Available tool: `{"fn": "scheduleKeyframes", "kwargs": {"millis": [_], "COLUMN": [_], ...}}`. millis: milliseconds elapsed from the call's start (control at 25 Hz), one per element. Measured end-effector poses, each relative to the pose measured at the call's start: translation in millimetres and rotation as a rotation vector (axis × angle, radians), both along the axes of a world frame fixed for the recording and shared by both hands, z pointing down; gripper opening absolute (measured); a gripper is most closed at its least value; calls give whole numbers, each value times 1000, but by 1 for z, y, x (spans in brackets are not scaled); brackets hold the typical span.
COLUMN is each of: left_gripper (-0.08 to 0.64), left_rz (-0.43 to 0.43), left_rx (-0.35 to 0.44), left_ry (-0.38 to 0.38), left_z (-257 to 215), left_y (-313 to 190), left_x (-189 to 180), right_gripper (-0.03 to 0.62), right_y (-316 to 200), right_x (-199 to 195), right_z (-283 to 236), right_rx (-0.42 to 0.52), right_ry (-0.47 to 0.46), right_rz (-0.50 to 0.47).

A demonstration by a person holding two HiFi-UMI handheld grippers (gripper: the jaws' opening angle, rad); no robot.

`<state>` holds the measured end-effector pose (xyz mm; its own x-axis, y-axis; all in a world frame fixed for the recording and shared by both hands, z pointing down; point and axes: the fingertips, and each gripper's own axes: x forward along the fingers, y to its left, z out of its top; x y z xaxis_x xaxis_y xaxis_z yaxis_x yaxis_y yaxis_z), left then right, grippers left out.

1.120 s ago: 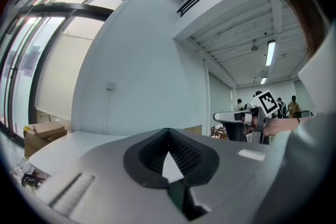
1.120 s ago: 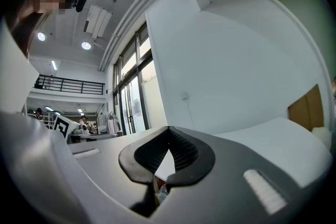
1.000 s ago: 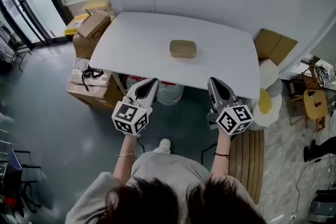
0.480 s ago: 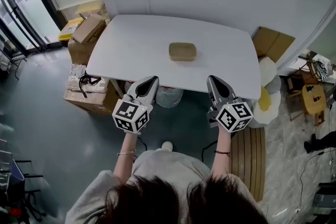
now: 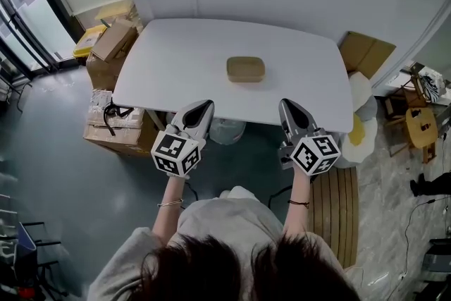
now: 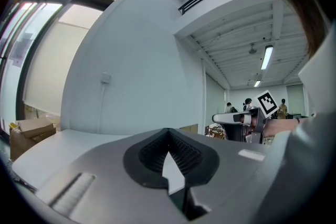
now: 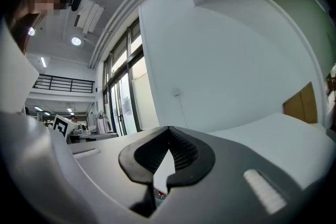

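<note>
Tan shallow box [image 5: 245, 69] is sitting centrally on the white worktop [image 5: 169, 67], well apart from both tools. I am holding the left tool [image 5: 203, 106] and right tool [image 5: 285, 105] at the near edge, jaws together, empty. In my judgement, parting the jaws before reaching in is advisable.

In the head view, the table [image 5: 176, 53] fills the upper middle of the frame. The small tray [image 5: 245, 69] sits on it, slightly right of its centre. The left gripper [image 5: 203, 106] and the right gripper [image 5: 286, 106] hang side by side at mid-frame, at the table's near edge. They are apart from the tray, one on either side of it. Cardboard boxes [image 5: 109, 39] are stacked at the table's left end, in the upper left. More cardboard [image 5: 366, 53] lies at its right end. A large bottle [image 5: 227, 129] stands under the near edge, between the grippers. A slatted board [image 5: 337, 201] lies on the floor [image 5: 63, 208] at lower right.
</note>
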<state>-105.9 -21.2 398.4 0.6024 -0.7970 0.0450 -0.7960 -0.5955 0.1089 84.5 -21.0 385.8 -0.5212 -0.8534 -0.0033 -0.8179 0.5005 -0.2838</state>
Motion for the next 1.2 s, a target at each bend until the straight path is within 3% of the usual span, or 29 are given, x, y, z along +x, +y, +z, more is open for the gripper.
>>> {"fn": "scheduleKeyframes", "kwargs": {"millis": [560, 1200], "left_gripper": [-11, -9], "left_rz": [-1, -50], "left_rx": [-35, -39], "left_ry": [-4, 4], "left_z": [13, 11], "left_y": [-41, -117], "left_x": [2, 19], "right_gripper": [14, 14], "right_y": [-41, -130], "right_x": [2, 17], "right_z": [14, 9], "right_rx": [-36, -45], "right_ry": [-8, 1], "right_rz": [3, -51]}}
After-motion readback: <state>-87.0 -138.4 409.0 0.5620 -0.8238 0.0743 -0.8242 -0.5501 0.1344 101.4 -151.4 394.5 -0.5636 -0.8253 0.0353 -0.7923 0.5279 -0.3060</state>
